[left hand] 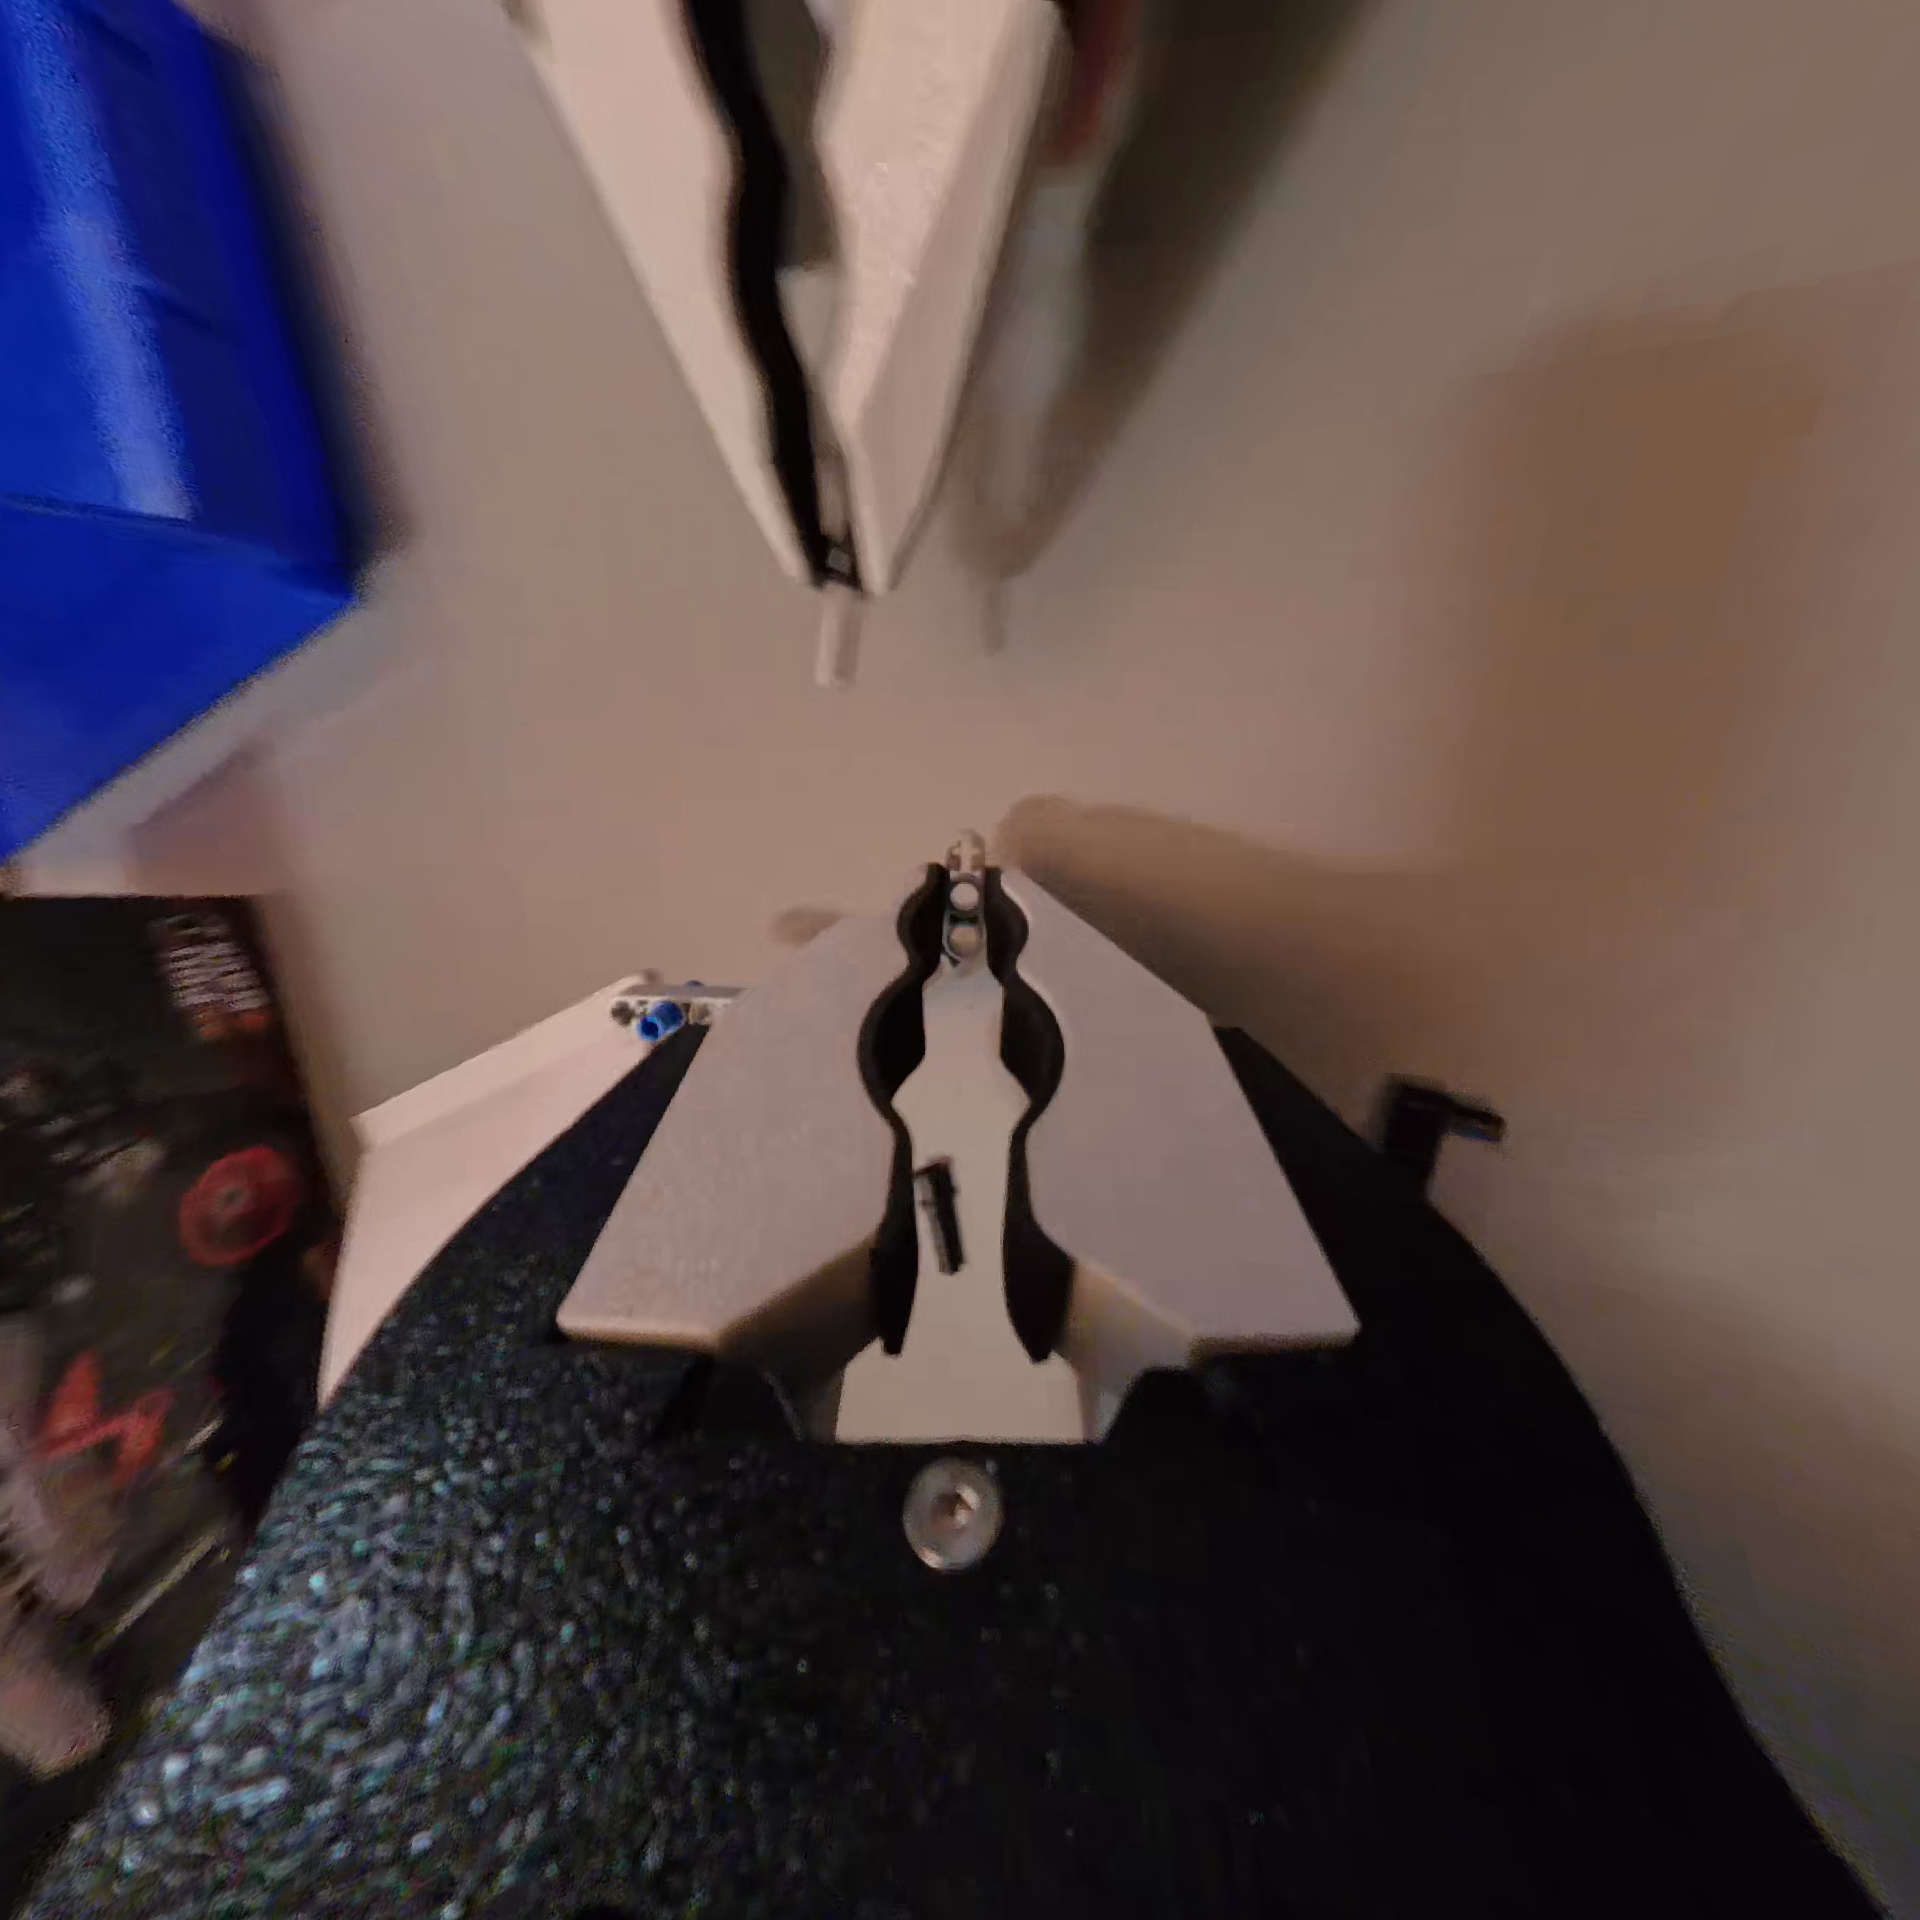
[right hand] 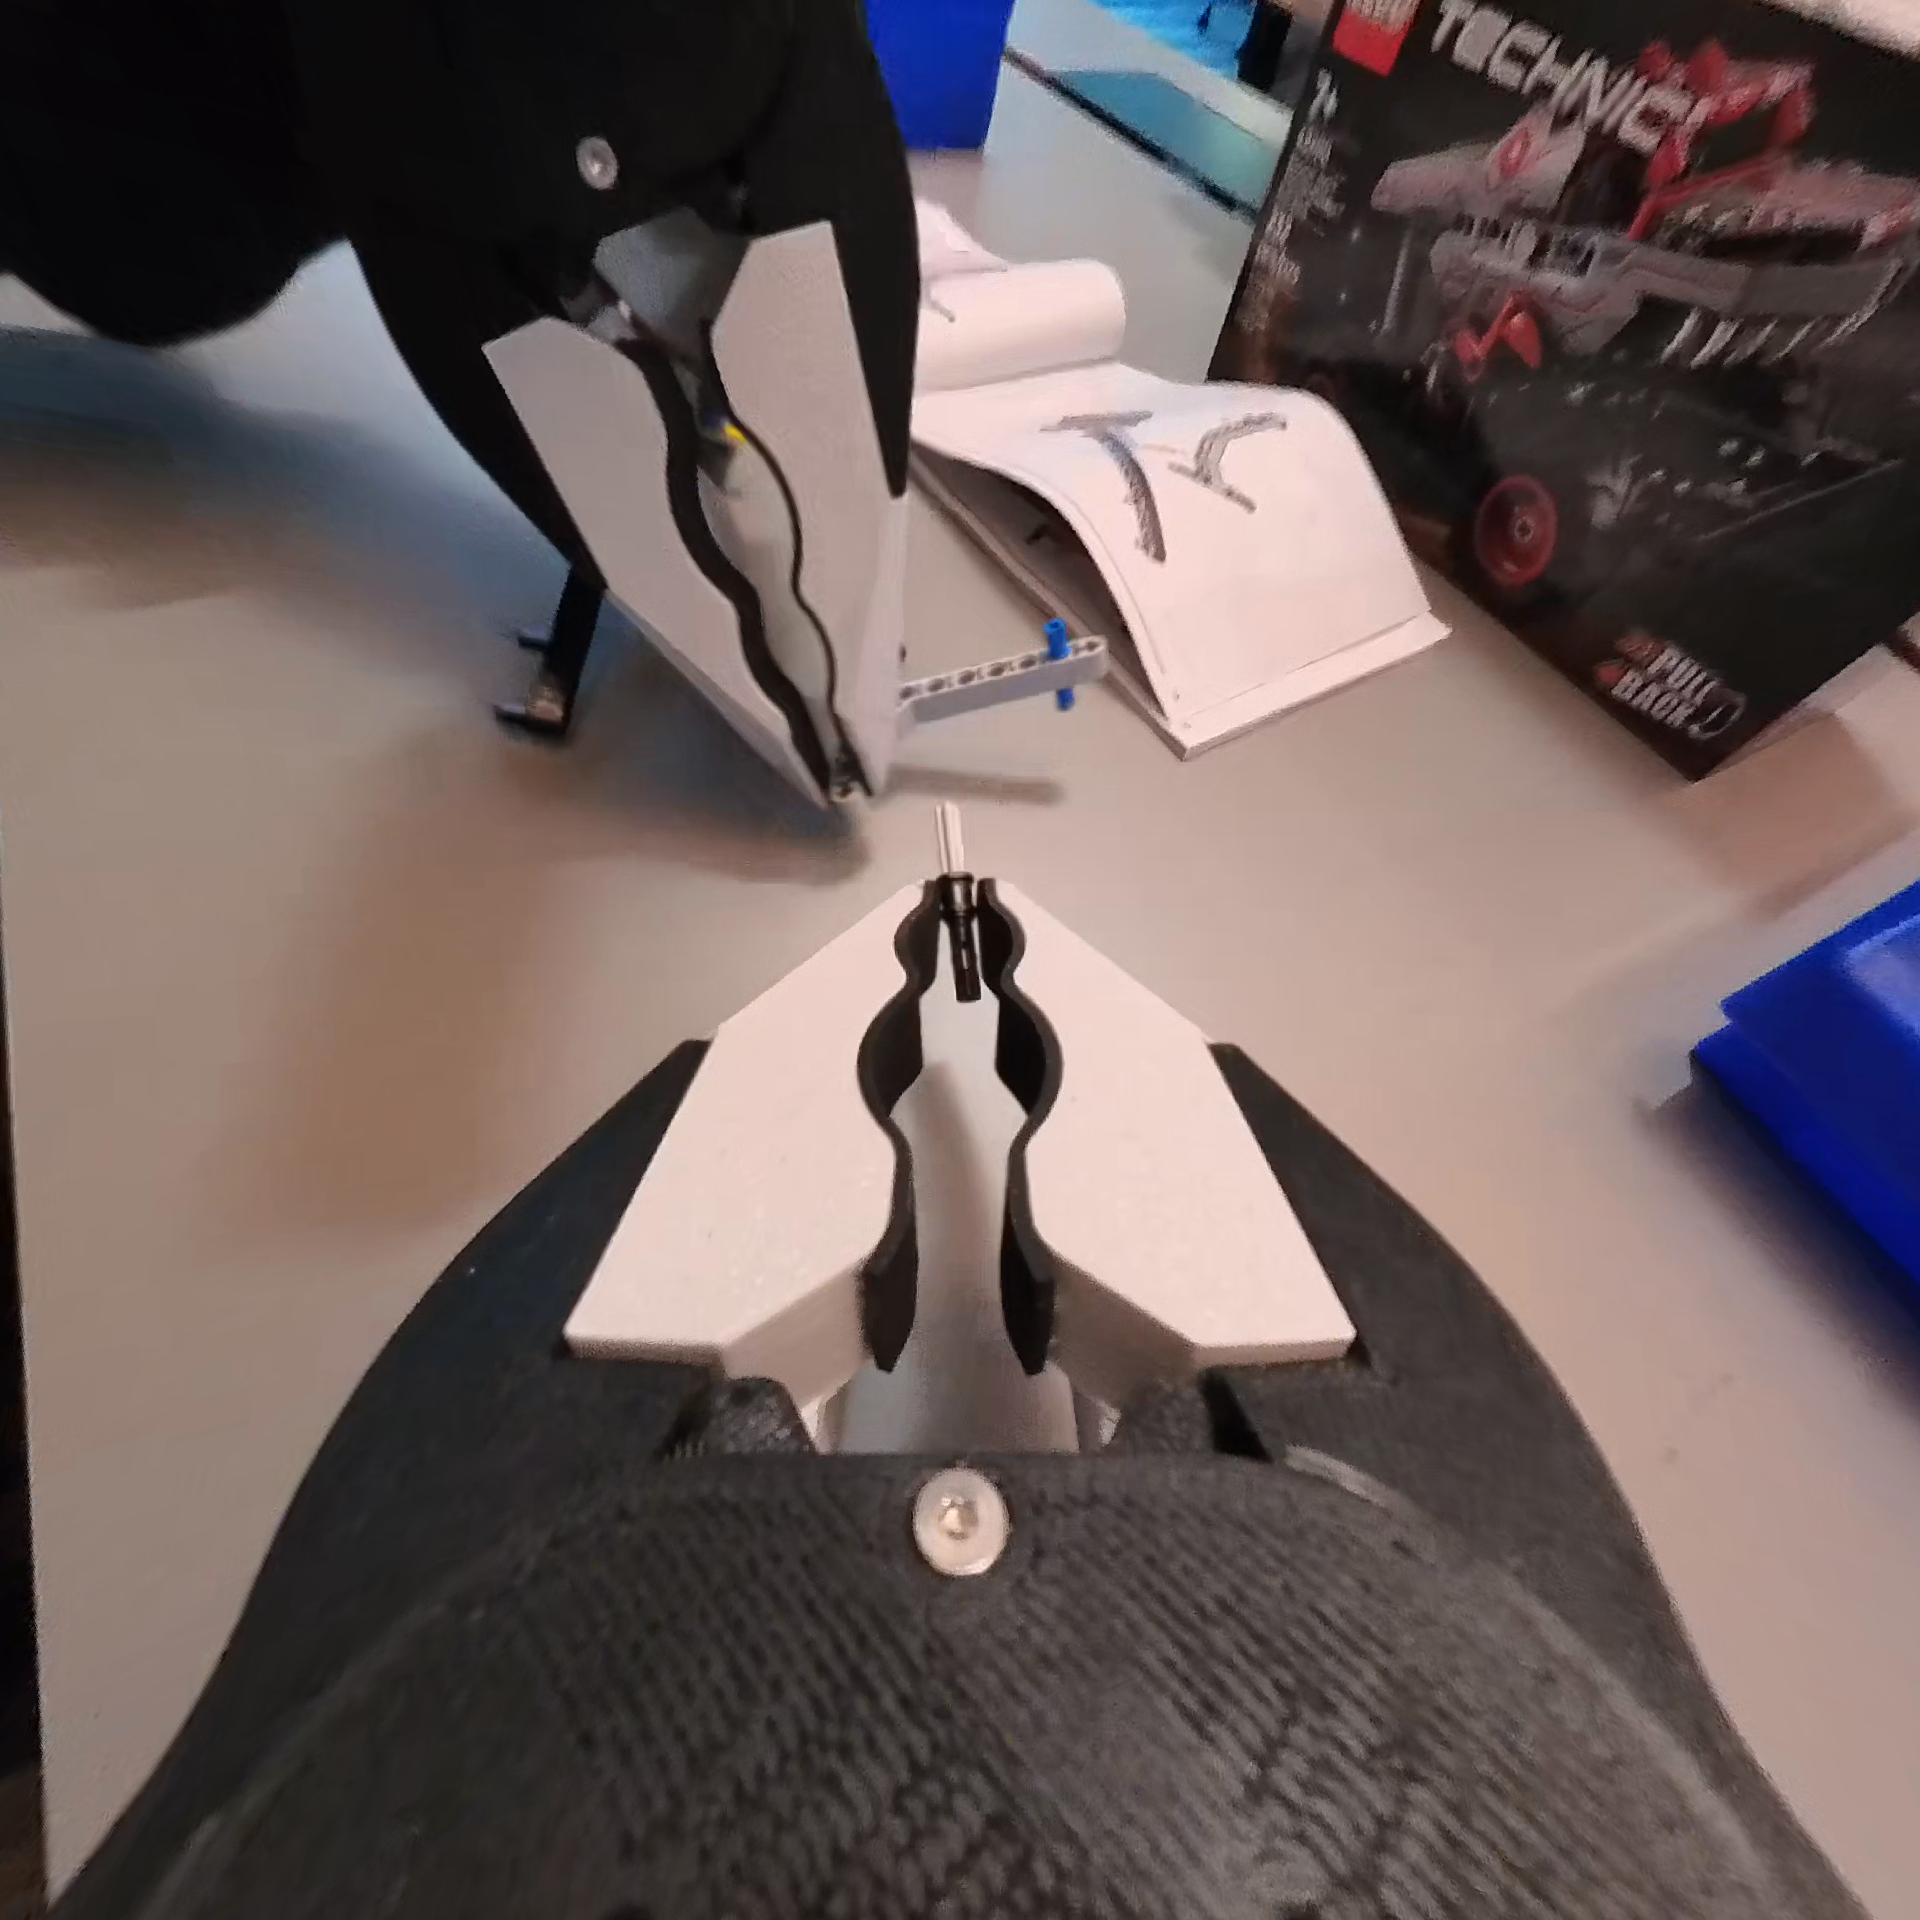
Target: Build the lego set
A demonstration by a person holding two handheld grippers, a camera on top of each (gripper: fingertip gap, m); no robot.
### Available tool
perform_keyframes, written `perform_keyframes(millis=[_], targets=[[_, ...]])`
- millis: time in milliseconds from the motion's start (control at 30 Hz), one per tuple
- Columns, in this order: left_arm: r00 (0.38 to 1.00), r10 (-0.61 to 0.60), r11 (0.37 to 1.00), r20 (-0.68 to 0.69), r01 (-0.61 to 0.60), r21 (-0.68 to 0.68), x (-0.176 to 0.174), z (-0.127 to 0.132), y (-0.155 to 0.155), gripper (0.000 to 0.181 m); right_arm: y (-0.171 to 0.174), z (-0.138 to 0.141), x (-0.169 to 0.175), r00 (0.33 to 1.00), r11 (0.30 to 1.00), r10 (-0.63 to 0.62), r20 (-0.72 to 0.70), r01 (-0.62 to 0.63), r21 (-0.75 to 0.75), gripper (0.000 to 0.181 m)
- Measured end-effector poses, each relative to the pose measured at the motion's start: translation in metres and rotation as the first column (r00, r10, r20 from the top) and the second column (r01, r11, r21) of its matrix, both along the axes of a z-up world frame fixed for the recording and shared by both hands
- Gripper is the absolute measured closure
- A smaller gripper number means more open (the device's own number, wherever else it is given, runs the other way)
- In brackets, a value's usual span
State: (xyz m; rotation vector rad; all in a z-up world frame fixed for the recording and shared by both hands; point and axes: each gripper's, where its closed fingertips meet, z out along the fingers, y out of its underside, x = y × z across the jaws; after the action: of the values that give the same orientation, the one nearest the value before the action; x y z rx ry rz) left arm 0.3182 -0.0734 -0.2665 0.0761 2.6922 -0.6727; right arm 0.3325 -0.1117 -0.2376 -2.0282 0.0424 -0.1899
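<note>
Seemingly everything hinges on two small parts held tip to tip.

From the left wrist view, the left gripper point(left hand: 966, 883) has its fingers closed on a small grey connector piece point(left hand: 964, 920) with round holes, seated right at the tips with a pale nub poking forward. Its long axis runs straight out along the fingers. Directly ahead, across a short stretch of bare worktop point(left hand: 1351, 623), the right gripper point(left hand: 836, 582) points back toward it, a light pin end point(left hand: 836, 644) jutting from its tips. The two tips lie close but apart, and the pin sits slightly left of the connector's line. A grey beam with a blue pin point(left hand: 665, 1013) lies beside the left fingers, a blue bin point(left hand: 156, 416) off to the left.

From the right wrist view, the right gripper point(right hand: 958, 883) is clamped on a black pin point(right hand: 961, 940) whose axis follows the fingers, with the light pin end point(right hand: 948, 831) projecting forward. The left gripper point(right hand: 852, 774) descends steeply from the upper left, fingers together, tips just beside and slightly left of that end; what it holds is too hidden to read here. Behind lie the grey beam point(right hand: 987, 675), an open instruction booklet point(right hand: 1226, 540) and the set's box point(right hand: 1610, 343).

I judge the next move as a mating push: the pin's axis must line up with a hole in the connector, and neither gripper is clearly nearer.
</note>
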Motion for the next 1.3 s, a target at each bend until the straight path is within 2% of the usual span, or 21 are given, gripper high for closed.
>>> perform_keyframes(millis=[33, 133, 233, 367, 667, 933, 1167, 1233, 1300], targets=[[0.999, 0.026, 0.997, 0.046, -0.023, -0.072, 0.004, 0.013, -0.002, 0.176, 0.003, 0.006, -0.002, 1.000, 0.999, 0.012, 0.007, -0.013, 0.033, 0.177], [0.987, 0.110, 0.949, 0.119, -0.069, -0.306, 0.007, 0.058, -0.003, 0.176, 0.007, 0.028, -0.004, 0.997, 0.990, 0.026, 0.075, -0.036, 0.137, 0.177], [0.981, 0.131, 0.880, 0.146, -0.047, -0.473, -0.002, 0.094, -0.002, 0.176, 0.013, 0.054, -0.013, 0.992, 0.963, 0.057, 0.109, -0.083, 0.257, 0.177], [0.981, 0.095, 0.837, 0.170, 0.013, -0.546, -0.018, 0.114, -0.003, 0.176, 0.026, 0.076, -0.027, 0.983, 0.929, 0.100, 0.155, -0.148, 0.340, 0.177], [0.983, 0.048, 0.865, 0.175, 0.046, -0.499, -0.029, 0.113, 0.006, 0.176, 0.035, 0.082, -0.043, 0.965, 0.920, 0.162, 0.207, -0.223, 0.322, 0.177], [0.991, -0.004, 0.875, 0.134, 0.068, -0.480, -0.039, 0.109, 0.013, 0.176, 0.044, 0.078, -0.052, 0.959, 0.908, 0.222, 0.179, -0.270, 0.320, 0.178], [0.998, -0.046, 0.834, 0.029, 0.055, -0.549, -0.048, 0.111, 0.018, 0.176, 0.055, 0.076, -0.063, 0.949, 0.875, 0.297, 0.104, -0.314, 0.370, 0.178], [0.998, -0.038, 0.845, 0.048, 0.058, -0.532, -0.048, 0.111, 0.022, 0.176, 0.057, 0.077, -0.061, 0.952, 0.880, 0.285, 0.109, -0.305, 0.364, 0.178], [0.996, -0.021, 0.883, 0.083, 0.057, -0.466, -0.046, 0.106, 0.025, 0.176, 0.059, 0.074, -0.060, 0.955, 0.900, 0.263, 0.138, -0.295, 0.323, 0.178]])
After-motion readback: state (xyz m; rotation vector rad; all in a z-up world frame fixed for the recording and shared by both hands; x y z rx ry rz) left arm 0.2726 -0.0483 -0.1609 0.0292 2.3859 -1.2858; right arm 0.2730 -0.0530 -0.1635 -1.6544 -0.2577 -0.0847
